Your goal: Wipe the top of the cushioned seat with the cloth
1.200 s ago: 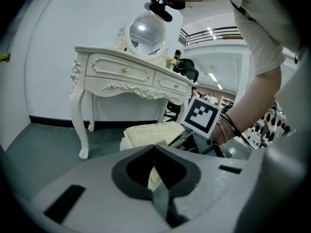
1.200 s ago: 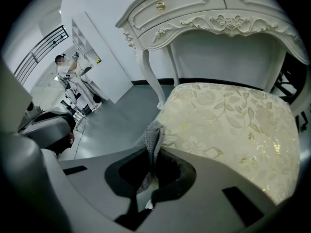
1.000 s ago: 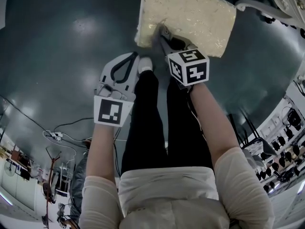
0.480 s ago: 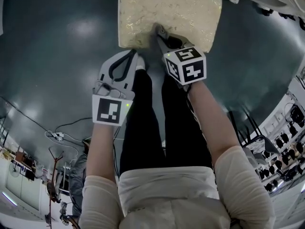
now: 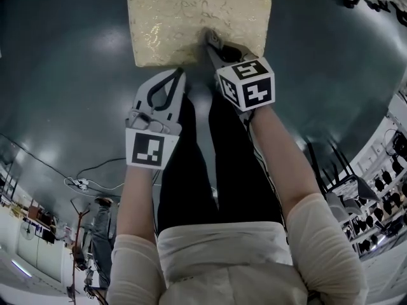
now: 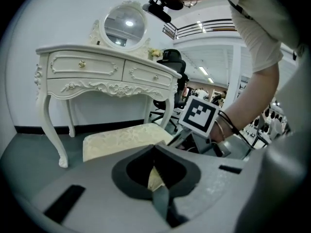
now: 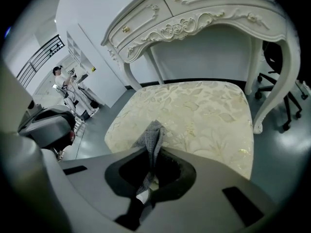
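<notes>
While the person is standing on the dark floor (image 5: 70, 75) facing the white dressing surface (image 6: 97, 64), the cushioned seat (image 5: 191, 18) is sitting on the floor directly ahead, in front of that surface and partly under its front edge. In the head view the seat's long axis is running left to right, with the shorter depth running away from the person. The right gripper (image 5: 215, 43) is reaching over the seat's near edge, somewhat right of the middle, so most of the top is lying forward and to the left of its jaws. The left gripper (image 5: 177, 75) is hanging just short of the near edge and to the left, so the right one is the nearer to the work. Its jaws are pinching the grey cloth (image 7: 151, 135), whose bunched end is poking out past the tips over the patterned cover; whether it is pressing on the cover I cannot tell. The left jaws are resting together with nothing between them. A curved leg of the dressing surface (image 7: 284, 76) is standing just beside the seat's far right corner, and an office chair (image 7: 281, 57) is sitting beyond it, so a sweep to the far right is looking tighter than one to the left.
</notes>
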`<state>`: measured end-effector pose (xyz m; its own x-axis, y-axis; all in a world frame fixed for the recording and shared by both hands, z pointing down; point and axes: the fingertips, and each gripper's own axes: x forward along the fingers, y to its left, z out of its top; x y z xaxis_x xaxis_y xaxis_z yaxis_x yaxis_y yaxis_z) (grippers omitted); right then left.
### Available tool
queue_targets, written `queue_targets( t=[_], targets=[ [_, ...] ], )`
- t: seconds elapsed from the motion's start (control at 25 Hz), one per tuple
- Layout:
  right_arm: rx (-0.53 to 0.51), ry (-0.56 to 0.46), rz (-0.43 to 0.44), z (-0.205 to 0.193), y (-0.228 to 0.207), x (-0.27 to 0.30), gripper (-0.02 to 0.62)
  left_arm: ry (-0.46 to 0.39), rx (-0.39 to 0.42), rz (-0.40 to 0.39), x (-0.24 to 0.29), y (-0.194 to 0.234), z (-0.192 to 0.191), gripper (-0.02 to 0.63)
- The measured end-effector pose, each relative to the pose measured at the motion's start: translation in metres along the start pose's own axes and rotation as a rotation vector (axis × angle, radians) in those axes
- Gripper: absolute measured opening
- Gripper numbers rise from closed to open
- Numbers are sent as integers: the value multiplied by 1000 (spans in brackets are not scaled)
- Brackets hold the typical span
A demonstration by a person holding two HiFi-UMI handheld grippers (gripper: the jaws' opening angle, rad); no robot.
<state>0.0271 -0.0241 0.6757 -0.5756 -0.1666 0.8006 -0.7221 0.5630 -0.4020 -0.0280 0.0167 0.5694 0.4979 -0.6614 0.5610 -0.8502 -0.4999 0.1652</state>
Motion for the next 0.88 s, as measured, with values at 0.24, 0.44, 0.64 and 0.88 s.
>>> queue_targets(
  t=[0.24, 0.44, 0.64, 0.88],
  targets=[
    [7, -3, -24, -10, -26, -20, 26, -5, -26, 1, 14, -19, 8, 2],
    [15, -8, -43, -21, -52, -36, 28, -15, -7, -8, 30, -37, 16, 2],
    [20, -18, -56, -31, -66, -51, 26, -26, -6, -11, 38, -55, 21, 2],
    [22, -10, -72, -44, -84, -65, 26, -25, 9, -20, 46, -75, 21, 2]
  ],
)
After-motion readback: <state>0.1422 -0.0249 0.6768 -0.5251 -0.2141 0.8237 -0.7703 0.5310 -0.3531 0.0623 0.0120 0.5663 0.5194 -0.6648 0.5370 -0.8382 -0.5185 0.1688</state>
